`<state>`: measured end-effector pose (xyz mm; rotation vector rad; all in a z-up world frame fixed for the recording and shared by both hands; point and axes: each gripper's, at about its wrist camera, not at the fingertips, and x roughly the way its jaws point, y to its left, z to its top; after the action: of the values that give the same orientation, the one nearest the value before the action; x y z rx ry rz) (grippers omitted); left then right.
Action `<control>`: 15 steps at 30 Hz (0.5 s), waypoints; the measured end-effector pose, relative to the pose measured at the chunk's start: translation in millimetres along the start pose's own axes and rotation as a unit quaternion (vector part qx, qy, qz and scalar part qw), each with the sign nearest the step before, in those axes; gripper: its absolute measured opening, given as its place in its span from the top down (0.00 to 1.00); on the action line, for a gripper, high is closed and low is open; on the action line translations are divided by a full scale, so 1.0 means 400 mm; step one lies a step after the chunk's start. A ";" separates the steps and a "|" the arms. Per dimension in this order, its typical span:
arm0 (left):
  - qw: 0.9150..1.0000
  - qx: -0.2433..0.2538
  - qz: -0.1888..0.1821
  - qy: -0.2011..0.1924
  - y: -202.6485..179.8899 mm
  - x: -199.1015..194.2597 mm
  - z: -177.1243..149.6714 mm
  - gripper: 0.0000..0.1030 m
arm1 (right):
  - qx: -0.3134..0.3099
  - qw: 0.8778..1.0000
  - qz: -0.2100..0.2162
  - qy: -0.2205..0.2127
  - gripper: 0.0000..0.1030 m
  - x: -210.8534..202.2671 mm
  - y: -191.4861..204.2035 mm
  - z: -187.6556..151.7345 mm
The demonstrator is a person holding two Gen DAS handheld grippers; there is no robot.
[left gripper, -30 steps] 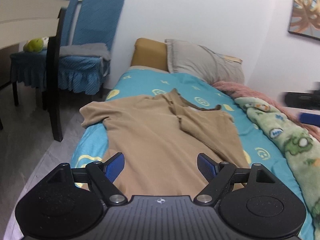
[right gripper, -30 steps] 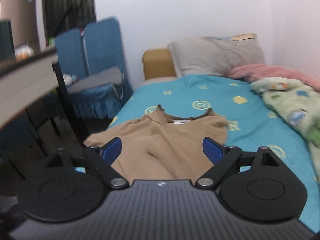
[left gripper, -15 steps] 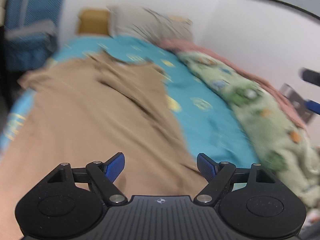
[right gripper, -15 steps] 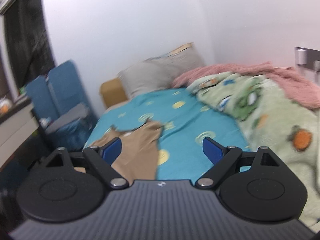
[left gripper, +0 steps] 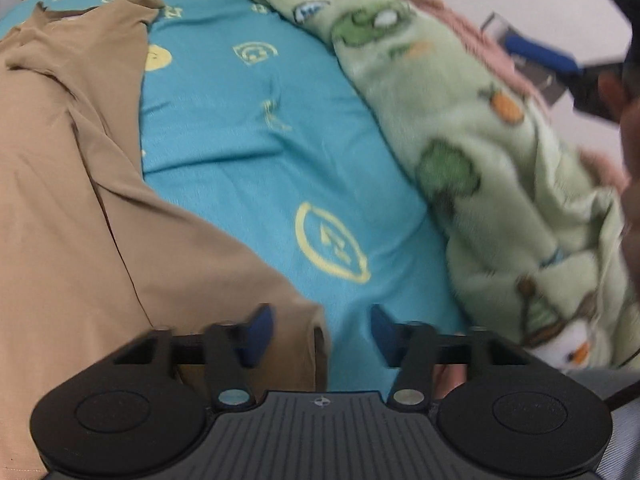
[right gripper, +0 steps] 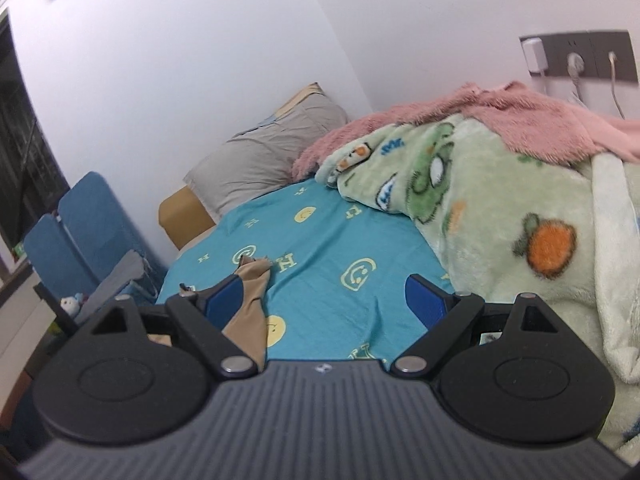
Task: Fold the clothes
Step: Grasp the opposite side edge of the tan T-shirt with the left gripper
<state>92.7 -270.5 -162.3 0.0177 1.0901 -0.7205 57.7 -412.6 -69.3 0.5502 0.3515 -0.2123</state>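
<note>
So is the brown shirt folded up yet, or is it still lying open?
Not neatly folded yet. The brown shirt lies spread, rumpled, across the blue bedsheet, its collar far off, one edge by the left gripper.

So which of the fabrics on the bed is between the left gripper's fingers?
The tan garment: its corner lies inside the left gripper. The green cartoon blanket and pink blanket lie off to the side.

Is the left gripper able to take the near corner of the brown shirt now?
Probably yes. The brown shirt corner lies between the fingertips of the left gripper, whose jaws have just been closing, not yet pressing; nothing blocks it.
</note>
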 end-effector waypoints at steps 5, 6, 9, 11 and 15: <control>1.000 0.001 0.000 -0.024 0.026 -0.052 -0.031 0.96 | 0.003 1.000 0.009 0.010 0.13 0.005 -0.002 -0.005; 0.999 -0.008 -0.007 -0.039 0.037 -0.083 -0.034 0.96 | 0.003 1.000 0.011 0.012 0.13 0.005 -0.002 -0.006; 0.995 -0.051 -0.028 -0.079 0.086 -0.185 -0.051 0.96 | 0.001 1.000 0.014 0.014 0.13 0.002 0.002 -0.007; 0.990 -0.093 -0.044 -0.100 0.133 -0.261 -0.071 0.96 | -0.004 1.000 0.016 0.018 0.13 0.003 0.012 -0.009; 0.979 -0.169 -0.020 -0.110 0.240 -0.373 -0.145 0.96 | -0.021 0.999 0.016 0.031 0.13 0.010 0.038 -0.017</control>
<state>59.1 -97.5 -100.8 -0.3670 0.9882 -0.5506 63.8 -396.8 -68.9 0.5207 0.4060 -0.1561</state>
